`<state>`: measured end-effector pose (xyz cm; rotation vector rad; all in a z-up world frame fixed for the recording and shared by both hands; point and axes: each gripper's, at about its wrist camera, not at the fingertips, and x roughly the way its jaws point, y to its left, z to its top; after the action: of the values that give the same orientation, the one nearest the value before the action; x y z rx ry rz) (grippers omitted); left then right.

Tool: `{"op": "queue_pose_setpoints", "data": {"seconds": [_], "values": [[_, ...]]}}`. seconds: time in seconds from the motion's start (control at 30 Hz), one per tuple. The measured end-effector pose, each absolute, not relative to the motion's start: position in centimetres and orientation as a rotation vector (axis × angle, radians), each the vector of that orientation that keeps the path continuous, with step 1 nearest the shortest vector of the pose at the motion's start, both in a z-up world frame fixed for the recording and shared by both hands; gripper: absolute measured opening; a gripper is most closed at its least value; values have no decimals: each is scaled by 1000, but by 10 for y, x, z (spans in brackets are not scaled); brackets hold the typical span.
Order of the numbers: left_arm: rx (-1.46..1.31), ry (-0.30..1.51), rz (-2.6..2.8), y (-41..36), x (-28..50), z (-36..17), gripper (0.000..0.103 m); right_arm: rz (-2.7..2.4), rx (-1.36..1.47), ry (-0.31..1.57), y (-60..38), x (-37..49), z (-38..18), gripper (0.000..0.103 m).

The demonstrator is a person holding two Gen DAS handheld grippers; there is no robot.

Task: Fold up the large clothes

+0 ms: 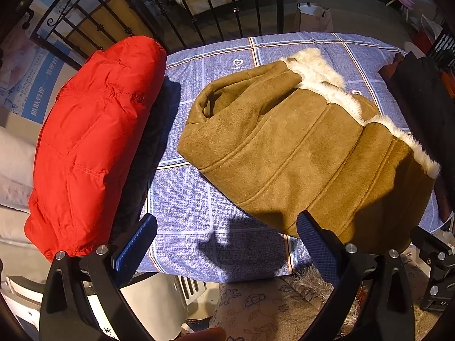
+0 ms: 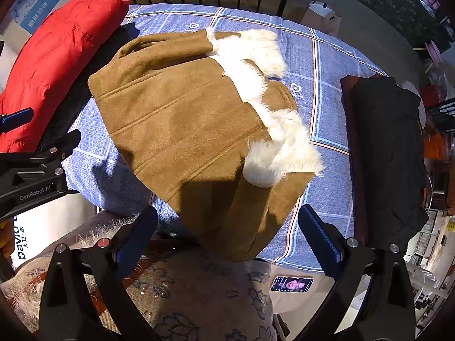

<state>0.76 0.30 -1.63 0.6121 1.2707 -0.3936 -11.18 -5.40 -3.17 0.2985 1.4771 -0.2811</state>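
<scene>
A brown suede coat with white fur trim lies folded on a blue checked cloth-covered table. It also shows in the right wrist view, its lower end hanging over the near table edge. My left gripper is open and empty, held above the near table edge, left of the coat. My right gripper is open and empty, just in front of the coat's hanging end. The left gripper's body shows at the left of the right wrist view.
A folded red puffer jacket lies on a dark garment at the table's left. A folded dark garment lies at the right. A black iron railing stands behind. A floral cushion and a phone lie below.
</scene>
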Motion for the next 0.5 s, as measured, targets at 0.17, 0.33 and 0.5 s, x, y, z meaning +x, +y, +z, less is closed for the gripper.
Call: {"op": "queue_pose_setpoints", "data": {"seconds": [0.17, 0.33, 0.5], "values": [[579, 1302, -423, 2, 13, -20, 97, -276, 321, 1485, -56, -111, -35, 98], [532, 1372, -392, 6, 28, -31, 97, -249, 376, 1402, -64, -108, -26, 98], [461, 1412, -354, 19, 58, -35, 97, -266, 552, 1263, -108, -111, -16, 98]]}}
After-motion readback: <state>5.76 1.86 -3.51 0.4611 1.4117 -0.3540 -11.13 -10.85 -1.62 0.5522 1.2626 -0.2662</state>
